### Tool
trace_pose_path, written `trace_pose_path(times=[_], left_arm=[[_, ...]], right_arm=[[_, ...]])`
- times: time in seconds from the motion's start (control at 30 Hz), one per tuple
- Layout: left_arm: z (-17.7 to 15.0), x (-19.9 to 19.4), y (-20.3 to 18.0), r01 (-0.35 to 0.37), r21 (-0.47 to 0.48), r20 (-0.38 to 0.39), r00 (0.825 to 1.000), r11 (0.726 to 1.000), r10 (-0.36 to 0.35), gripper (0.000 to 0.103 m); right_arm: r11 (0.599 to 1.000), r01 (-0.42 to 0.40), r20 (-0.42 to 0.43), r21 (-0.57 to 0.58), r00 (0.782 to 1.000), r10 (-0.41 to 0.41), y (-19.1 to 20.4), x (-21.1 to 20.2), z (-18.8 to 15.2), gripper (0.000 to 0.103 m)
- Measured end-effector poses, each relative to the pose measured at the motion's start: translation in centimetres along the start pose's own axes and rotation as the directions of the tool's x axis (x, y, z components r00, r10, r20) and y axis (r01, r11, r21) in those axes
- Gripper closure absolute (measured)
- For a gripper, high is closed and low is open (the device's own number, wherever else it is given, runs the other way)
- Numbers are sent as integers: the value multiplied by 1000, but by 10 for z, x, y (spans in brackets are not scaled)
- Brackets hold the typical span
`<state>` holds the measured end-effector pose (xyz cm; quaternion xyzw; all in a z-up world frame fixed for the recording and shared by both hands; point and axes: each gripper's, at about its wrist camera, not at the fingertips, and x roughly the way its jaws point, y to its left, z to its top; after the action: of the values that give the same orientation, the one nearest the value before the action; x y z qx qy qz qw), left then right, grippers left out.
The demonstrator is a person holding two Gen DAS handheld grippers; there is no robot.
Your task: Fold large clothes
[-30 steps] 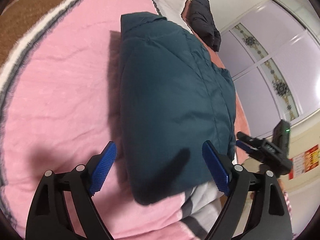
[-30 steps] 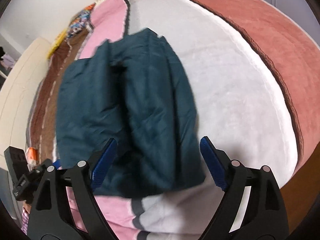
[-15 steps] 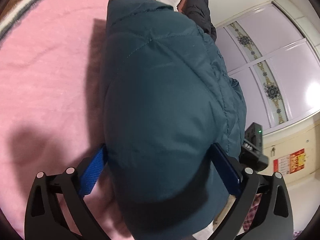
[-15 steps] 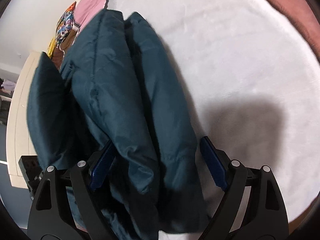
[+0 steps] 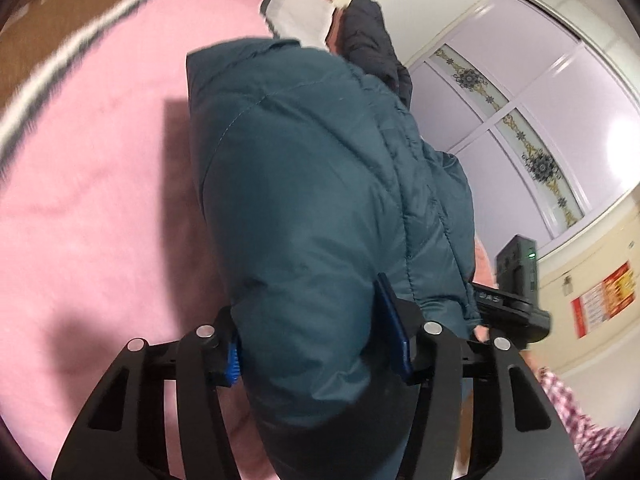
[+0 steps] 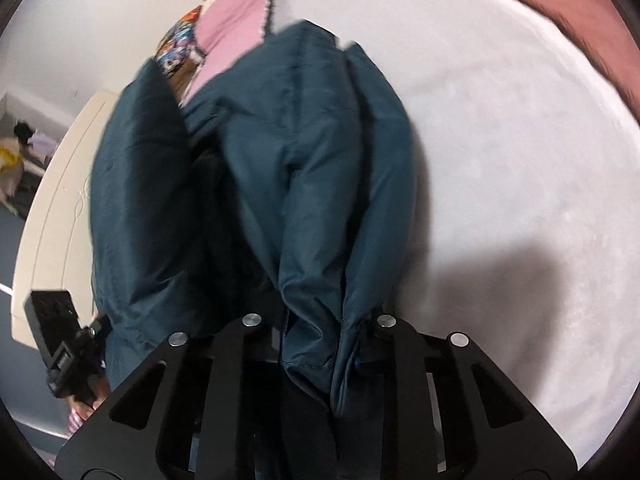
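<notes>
Both hand-held grippers are tilted downward over a bed [image 5: 92, 184], and a teal padded jacket [image 5: 320, 208] is bunched between them. The left hand-held gripper [image 5: 318, 340] is seen closing, its blue pads [image 5: 394, 332] pressed into a thick, rounded fold of the jacket, which bulges out between the jaws and hides most of the left pad. The right hand-held gripper [image 6: 316, 344] is also closing, drawn in narrowly on a gathered edge of the jacket [image 6: 280, 184], whose folds are pinched between the jaws; its pads are covered by fabric and cannot be made out. The jacket is laid lengthwise on the bed, over the pink part of the blanket in the left view and the white part [image 6: 500, 140] in the right view. A darker garment [image 5: 372, 44] is seen at the far end of the bed, partly hidden behind the jacket. In each view the other gripper's black housing is caught at the picture's edge, and a bit of checked sleeve [image 5: 576, 412] is cut off at the lower right of the left view. No containers are in view.
</notes>
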<state>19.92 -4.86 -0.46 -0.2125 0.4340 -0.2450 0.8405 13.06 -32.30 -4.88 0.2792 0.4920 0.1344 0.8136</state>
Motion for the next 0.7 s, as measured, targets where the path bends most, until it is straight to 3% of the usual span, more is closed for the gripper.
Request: trace_pose_path(times=[0.13,0.37,0.53,0.7], left_arm=[[23,-23,16,-39,11,55,998,999,39,51],[59,-65,82,-137,-33,117,983,990,140,50],[64,-70,119,-126,-102,95,986,987,136,49],[57,-64,118,-127,-121,97,986,985,139,39]], right_arm=[[996,3,14,-86,1000,-1,38,5,3,82],[982,-8,-21,-186,1000,5,107,57,15,83],[972,24,-33,-235,999,-33,118,72,0,83],[980,33,-58,-194,997,-45,122,85,8,78]])
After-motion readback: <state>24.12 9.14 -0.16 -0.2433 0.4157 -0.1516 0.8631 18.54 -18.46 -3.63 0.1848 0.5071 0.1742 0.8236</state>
